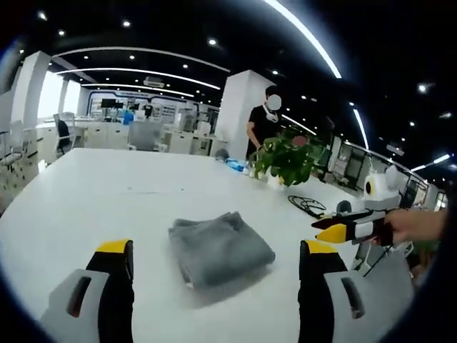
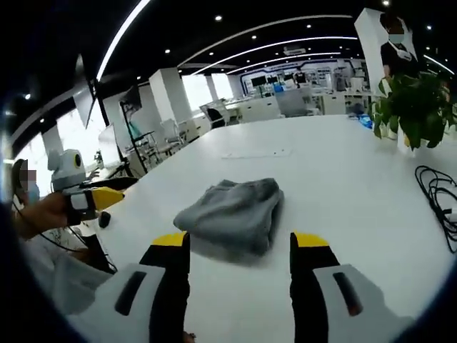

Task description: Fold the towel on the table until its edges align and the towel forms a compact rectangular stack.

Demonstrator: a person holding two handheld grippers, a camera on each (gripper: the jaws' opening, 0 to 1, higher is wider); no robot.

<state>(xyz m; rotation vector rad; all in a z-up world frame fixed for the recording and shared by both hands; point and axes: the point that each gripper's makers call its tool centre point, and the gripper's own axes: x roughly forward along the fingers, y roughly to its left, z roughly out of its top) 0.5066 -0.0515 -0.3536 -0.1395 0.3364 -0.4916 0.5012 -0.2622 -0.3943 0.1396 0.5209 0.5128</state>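
Already folded into a compact grey bundle, the towel [image 1: 220, 249] [image 2: 232, 213] lies on the white worktop [image 1: 107, 193] [image 2: 343, 171]. Both the left gripper [image 1: 216, 256] and the right gripper [image 2: 240, 245] hover short of it with fingers spread wide, grasping nothing. A potted plant [image 1: 289, 157] [image 2: 414, 107] and a black cable [image 1: 307, 206] [image 2: 437, 196] sit farther back.

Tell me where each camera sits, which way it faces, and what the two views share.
Left gripper view: rides the left gripper, looks over its open jaws at the folded grey towel; the right gripper enters at right, in a hand.
Right gripper view: rides the right gripper, faces the towel from the opposite side; the left gripper enters at left.
Shared: towel, white table, potted plant.
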